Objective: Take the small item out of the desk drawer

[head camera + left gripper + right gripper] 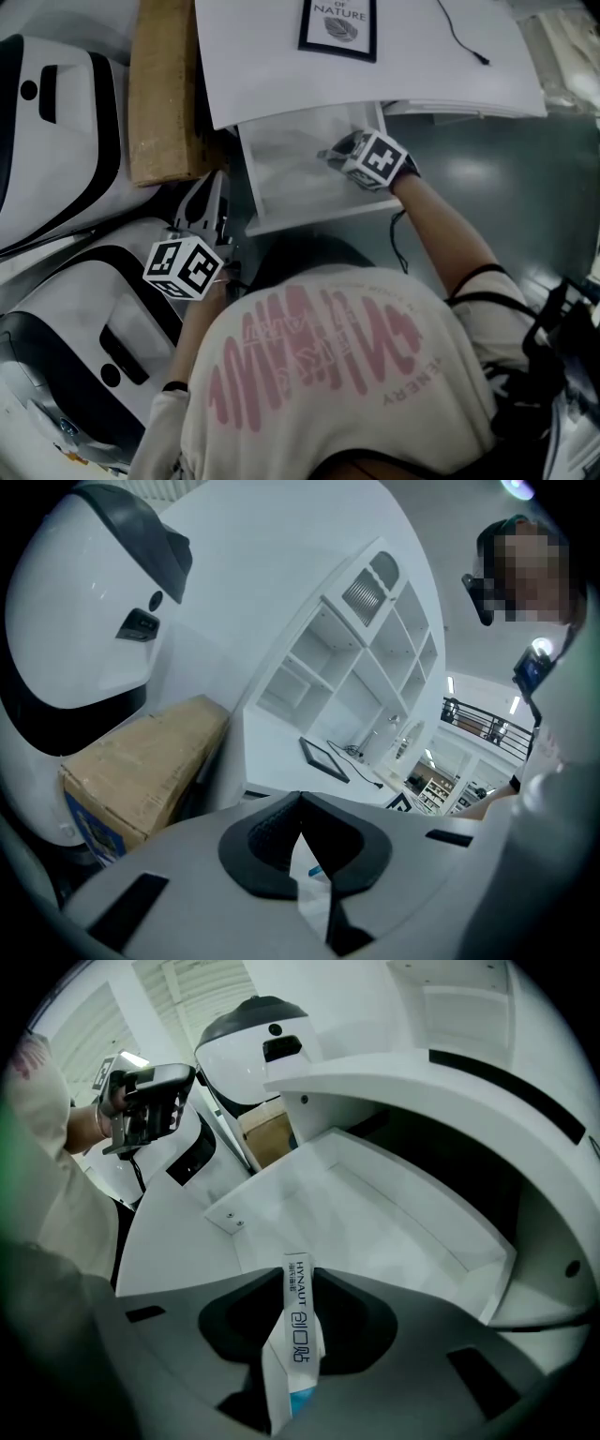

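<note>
The white desk drawer (281, 192) stands pulled open under the desk top; its pale floor (375, 1213) shows nothing lying on it. My right gripper (332, 155) reaches over the drawer's right part. In the right gripper view its jaws (300, 1277) are shut on a small white packet (300, 1330) with dark print and a blue end, which stands upright between the pads. My left gripper (208, 204) hangs left of the drawer near the person's body; its tips (300, 801) meet. It also shows far off, held in a hand, as the left gripper (150, 1101).
A cardboard box (164, 89) leans left of the desk. Big white and black rounded shells (56, 122) crowd the left side. A framed print (339, 26) and a black cable (464, 37) lie on the desk top (272, 66). White shelving (356, 658) stands behind.
</note>
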`<state>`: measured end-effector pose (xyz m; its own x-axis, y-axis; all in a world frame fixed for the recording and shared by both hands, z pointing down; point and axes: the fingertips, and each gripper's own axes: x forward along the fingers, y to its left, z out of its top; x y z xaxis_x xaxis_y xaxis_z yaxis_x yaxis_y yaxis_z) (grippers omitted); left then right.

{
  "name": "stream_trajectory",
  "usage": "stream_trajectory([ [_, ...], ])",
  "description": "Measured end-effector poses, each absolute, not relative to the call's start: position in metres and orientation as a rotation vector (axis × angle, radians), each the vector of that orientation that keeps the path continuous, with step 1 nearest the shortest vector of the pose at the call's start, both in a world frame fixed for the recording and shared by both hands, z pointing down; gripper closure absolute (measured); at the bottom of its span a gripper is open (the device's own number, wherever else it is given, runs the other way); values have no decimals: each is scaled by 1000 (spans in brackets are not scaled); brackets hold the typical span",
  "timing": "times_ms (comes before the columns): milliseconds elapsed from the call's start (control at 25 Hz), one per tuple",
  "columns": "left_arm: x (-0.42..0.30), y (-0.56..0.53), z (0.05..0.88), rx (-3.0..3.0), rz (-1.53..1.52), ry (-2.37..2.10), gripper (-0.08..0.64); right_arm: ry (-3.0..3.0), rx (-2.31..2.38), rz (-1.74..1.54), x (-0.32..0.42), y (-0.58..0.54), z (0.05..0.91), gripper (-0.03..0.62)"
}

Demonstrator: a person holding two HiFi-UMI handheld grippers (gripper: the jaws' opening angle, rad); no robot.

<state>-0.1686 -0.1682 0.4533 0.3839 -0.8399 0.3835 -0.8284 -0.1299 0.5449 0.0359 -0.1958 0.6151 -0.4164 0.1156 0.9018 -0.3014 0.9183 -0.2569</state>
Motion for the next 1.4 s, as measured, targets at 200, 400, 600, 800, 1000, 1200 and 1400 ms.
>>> stream_trajectory([
  [200,-161,-168,437,1982,-35,-1423,531,-2021,172,423,31,-197,579,483],
  [400,-151,-166,423,2015,-57,-1410,532,-2139,255,363,23,-203,532,483],
  [600,-141,-164,405,2043,-68,-1414,532,-2266,407,343,24,-206,472,483],
  [800,-133,-162,378,2095,-113,-1436,532,-2425,616,352,32,-205,410,484],
  [1000,-118,-144,342,2162,-180,-1426,531,-2542,790,327,46,-185,352,485],
  [1200,-101,-116,312,2248,-213,-1387,531,-2651,1018,337,68,-158,297,485],
  [1400,-85,-73,295,2313,-218,-1348,531,-2718,1196,361,97,-116,262,485],
])
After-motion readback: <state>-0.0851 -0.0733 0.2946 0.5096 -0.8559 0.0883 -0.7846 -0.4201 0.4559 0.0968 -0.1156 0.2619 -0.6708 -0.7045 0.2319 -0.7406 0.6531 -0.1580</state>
